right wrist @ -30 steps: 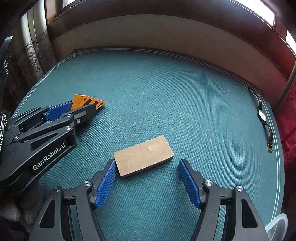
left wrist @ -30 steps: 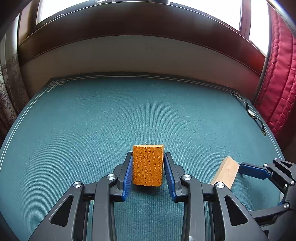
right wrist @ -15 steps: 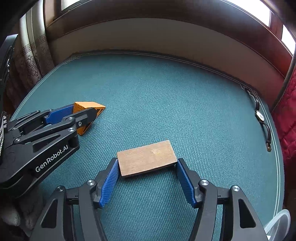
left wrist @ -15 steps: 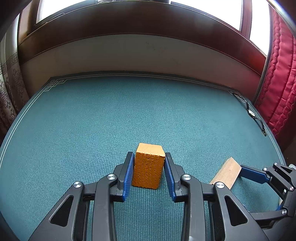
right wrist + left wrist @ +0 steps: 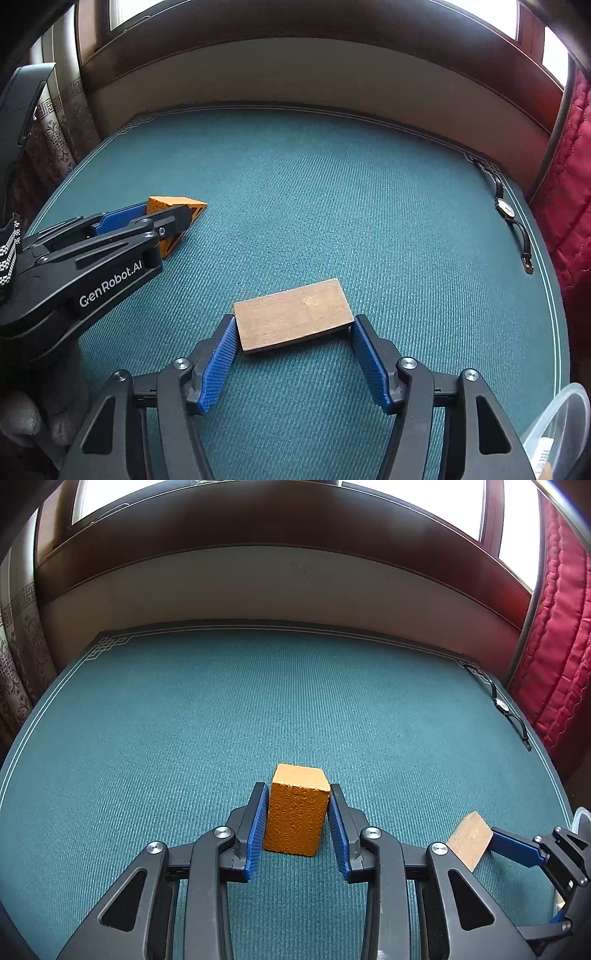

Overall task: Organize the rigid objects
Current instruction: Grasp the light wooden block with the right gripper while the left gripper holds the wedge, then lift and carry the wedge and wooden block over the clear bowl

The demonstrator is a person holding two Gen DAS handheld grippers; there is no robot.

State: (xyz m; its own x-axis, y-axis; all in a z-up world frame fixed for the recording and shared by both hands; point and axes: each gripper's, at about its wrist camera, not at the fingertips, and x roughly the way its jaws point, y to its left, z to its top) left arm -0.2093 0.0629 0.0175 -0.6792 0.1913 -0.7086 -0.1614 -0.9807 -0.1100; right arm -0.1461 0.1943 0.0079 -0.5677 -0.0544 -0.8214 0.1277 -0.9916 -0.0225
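Observation:
An orange block (image 5: 297, 808) stands upright on the green felt table (image 5: 295, 701). My left gripper (image 5: 297, 812) has its blue pads close on both sides of it, with a thin gap showing on each side. The block also shows in the right wrist view (image 5: 173, 218), partly hidden by the left gripper's fingers (image 5: 122, 221). A flat wooden block (image 5: 293, 314) sits between my right gripper's pads, its right end lifted off the felt. My right gripper (image 5: 291, 332) is shut on its two short ends. The wooden block also shows in the left wrist view (image 5: 469, 840).
A wristwatch (image 5: 511, 225) lies near the table's right edge, also in the left wrist view (image 5: 506, 712). A clear plastic container (image 5: 557, 432) sits at the near right corner. A wall and window sill run behind the table. A red quilted curtain (image 5: 557, 638) hangs at the right.
My left gripper lowered the orange block and stood it upright on the felt, then eased its pads apart slightly. My right gripper closed from wide open onto the wooden block's ends.

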